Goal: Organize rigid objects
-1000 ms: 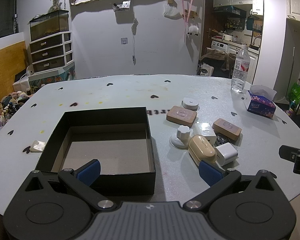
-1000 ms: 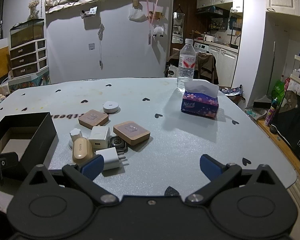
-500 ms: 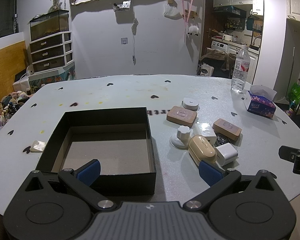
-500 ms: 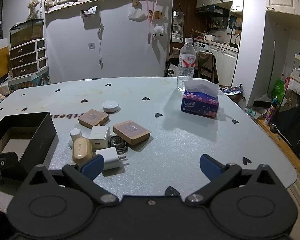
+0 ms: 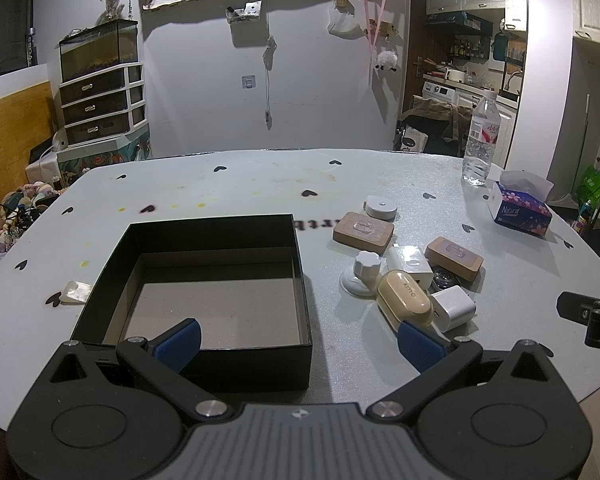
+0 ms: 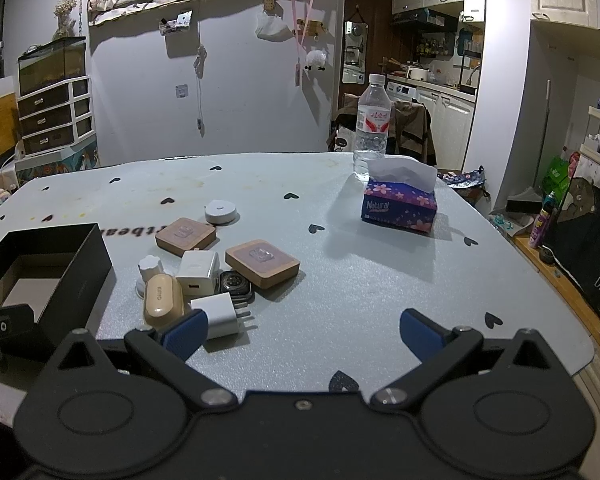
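An empty black box (image 5: 296, 280) stands on the table; it also shows at the left of the right wrist view (image 6: 80, 264). Right of it lies a cluster: a beige case (image 5: 404, 298), two white chargers (image 5: 454, 306) (image 5: 410, 262), two wooden blocks (image 5: 363, 231) (image 5: 454, 258), a white knob (image 5: 364, 274), a white puck (image 5: 381, 207) and a black watch (image 6: 234, 283). My left gripper (image 5: 298, 346) is open at the box's near wall. My right gripper (image 6: 302, 334) is open, low over the table, right of the cluster.
A tissue box (image 6: 400, 204) and a water bottle (image 6: 373, 128) stand at the far right of the table. A small white scrap (image 5: 74, 292) lies left of the black box. The table's edge runs close on the right (image 6: 560, 312).
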A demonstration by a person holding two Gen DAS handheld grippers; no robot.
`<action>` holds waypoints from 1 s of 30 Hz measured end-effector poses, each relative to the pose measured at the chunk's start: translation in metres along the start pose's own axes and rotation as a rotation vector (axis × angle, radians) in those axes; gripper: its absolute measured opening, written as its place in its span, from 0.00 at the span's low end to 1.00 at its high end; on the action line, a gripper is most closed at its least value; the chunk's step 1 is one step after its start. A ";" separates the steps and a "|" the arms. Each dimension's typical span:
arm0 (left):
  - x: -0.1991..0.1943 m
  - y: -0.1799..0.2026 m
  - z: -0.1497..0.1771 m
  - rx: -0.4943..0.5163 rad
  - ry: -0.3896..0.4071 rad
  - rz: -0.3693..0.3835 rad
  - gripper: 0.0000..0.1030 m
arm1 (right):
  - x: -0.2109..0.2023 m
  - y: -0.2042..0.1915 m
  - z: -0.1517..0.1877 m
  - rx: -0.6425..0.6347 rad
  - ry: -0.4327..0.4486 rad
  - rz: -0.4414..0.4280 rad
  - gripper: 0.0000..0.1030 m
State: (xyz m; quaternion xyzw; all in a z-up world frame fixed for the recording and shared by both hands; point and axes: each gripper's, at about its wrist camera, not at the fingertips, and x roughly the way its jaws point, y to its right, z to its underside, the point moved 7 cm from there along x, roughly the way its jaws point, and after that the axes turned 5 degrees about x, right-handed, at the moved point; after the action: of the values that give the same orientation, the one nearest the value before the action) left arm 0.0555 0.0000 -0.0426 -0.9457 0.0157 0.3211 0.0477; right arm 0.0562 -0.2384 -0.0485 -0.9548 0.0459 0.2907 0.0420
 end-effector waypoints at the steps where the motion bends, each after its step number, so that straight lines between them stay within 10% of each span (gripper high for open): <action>1: 0.000 0.000 0.000 0.000 0.000 0.000 1.00 | 0.000 0.000 0.000 0.001 -0.001 0.000 1.00; 30: 0.000 0.000 0.000 0.000 0.000 0.000 1.00 | 0.000 -0.001 -0.001 0.003 -0.005 -0.001 1.00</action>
State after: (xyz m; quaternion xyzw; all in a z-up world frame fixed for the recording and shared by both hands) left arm 0.0556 0.0000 -0.0427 -0.9457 0.0158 0.3212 0.0476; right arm 0.0567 -0.2375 -0.0471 -0.9540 0.0458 0.2929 0.0437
